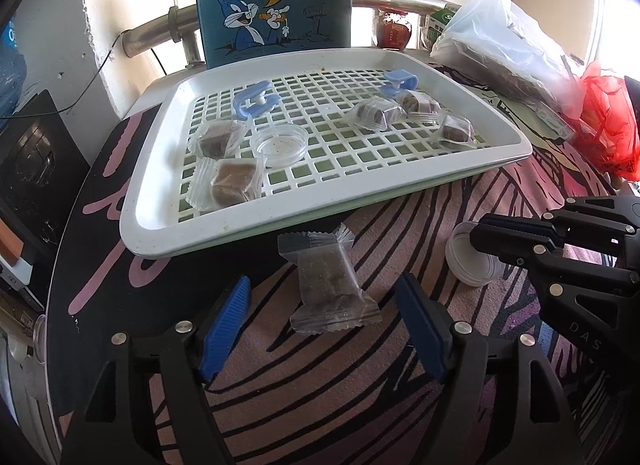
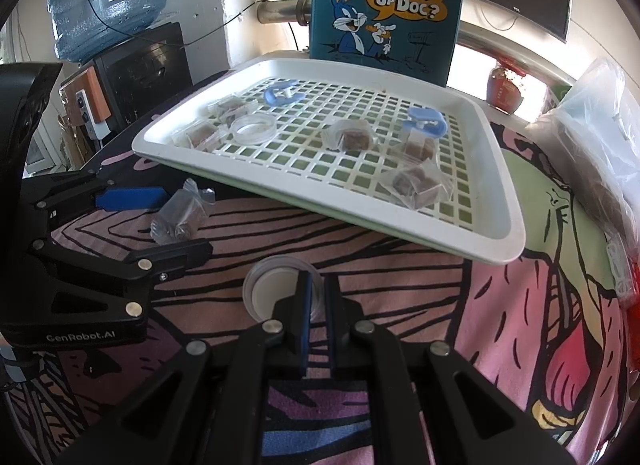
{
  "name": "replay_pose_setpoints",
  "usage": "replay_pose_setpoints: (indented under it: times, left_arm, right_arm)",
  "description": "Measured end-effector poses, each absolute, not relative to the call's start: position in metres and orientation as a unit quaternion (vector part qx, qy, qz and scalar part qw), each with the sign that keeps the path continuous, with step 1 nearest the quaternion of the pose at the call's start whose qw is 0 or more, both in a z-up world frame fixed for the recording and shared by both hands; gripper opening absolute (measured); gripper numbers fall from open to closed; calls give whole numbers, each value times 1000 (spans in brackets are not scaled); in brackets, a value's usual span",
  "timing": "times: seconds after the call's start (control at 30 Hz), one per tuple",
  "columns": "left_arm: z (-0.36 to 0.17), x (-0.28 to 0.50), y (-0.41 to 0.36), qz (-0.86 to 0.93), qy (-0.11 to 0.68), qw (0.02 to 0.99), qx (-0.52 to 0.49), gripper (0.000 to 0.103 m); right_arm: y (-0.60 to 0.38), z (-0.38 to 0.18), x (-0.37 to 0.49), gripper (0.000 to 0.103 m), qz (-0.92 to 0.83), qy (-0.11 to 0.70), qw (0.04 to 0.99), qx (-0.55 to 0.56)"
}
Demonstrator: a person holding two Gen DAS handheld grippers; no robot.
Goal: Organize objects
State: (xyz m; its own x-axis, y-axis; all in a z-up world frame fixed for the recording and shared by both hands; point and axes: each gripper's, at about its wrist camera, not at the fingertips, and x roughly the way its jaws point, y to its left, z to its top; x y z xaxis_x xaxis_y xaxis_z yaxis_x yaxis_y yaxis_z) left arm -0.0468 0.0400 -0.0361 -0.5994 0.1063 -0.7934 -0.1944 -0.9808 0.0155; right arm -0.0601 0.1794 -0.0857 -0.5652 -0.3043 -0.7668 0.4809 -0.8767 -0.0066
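Left wrist view: patterned table, white lattice tray (image 1: 304,201), loose items

Left gripper (image 1: 324,329) spread wide, blue pads flanking a wrapped brown snack (image 1: 328,285) on the cloth; right gripper (image 1: 496,239) pinching the rim of a clear plastic lid (image 1: 472,265); tray carries five wrapped snacks, two blue clips, one clear lid (image 1: 279,144); cartoon rabbit box (image 1: 272,1) behind.

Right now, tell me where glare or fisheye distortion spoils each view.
Left wrist view: the window at upper right is blown out, washing over the clear plastic bag; the white slotted tray bows from lens curvature. Right wrist view: backlight behind the red jar bleaches it; corners vignette black.
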Motion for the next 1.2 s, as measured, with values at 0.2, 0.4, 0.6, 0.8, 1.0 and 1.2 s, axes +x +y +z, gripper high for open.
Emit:
replay_pose_setpoints:
  times: [0.2, 0.4, 0.6, 0.8, 1.0, 1.2]
  left_arm:
    - [-41, -50, 44, 884, 53, 97, -454, 103]
    - [-41, -51, 43, 884, 55, 96, -455, 103]
    - [-41, -51, 44, 884, 55, 96, -455, 103]
    - [-41, -50, 44, 884, 55, 97, -455, 103]
    - [-41, -51, 43, 884, 55, 97, -455, 103]
    - [-41, -51, 43, 884, 55, 97, -455, 103]
  right_arm:
    - [180, -86, -60, 7, -878, 106, 224, 409]
    - [183, -85, -60, 5, -882, 100, 212, 408]
    - [192, -85, -60, 5, -885, 80, 203, 411]
    - [202, -86, -66, 5, -885, 51, 197, 419]
    - [199, -86, -65, 5, -883, 56, 201, 420]
    - [198, -87, -64, 6, -883, 59, 202, 420]
